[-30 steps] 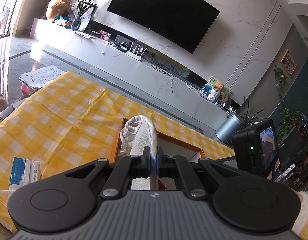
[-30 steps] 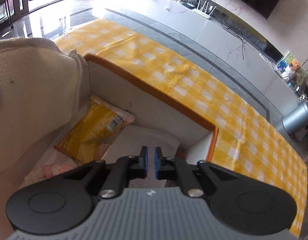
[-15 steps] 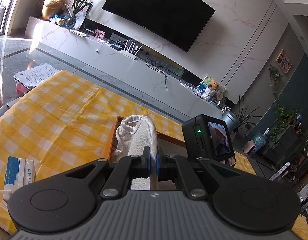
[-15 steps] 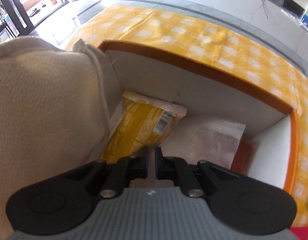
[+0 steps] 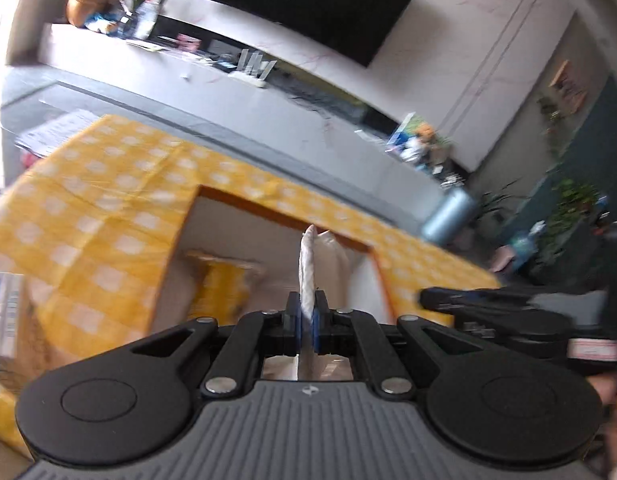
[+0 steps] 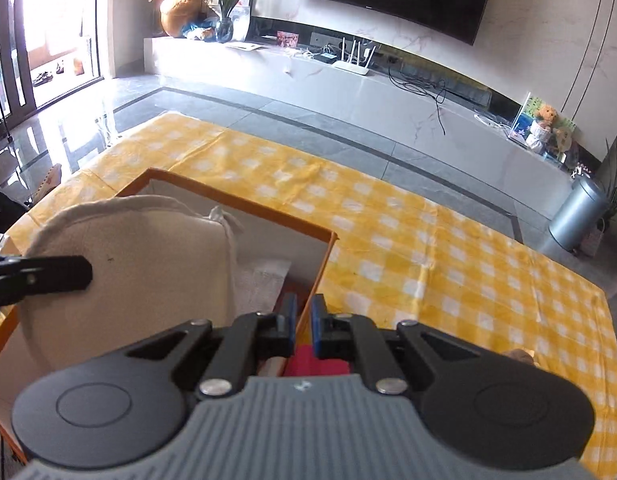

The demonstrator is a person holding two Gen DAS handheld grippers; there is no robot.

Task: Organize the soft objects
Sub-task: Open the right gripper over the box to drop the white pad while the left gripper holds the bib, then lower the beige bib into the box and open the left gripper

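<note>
The left claw was clamped on the edge of a cream towel, which hung over the orange-rimmed box near the tabletop's left edge. The right claw, jaws slightly apart and holding nothing, hovered at the box's right wall. The thin pinch could have slipped — the left view was blurred — leaving the towel draped over the rim, or bunched atop the yellow packet inside.
</note>
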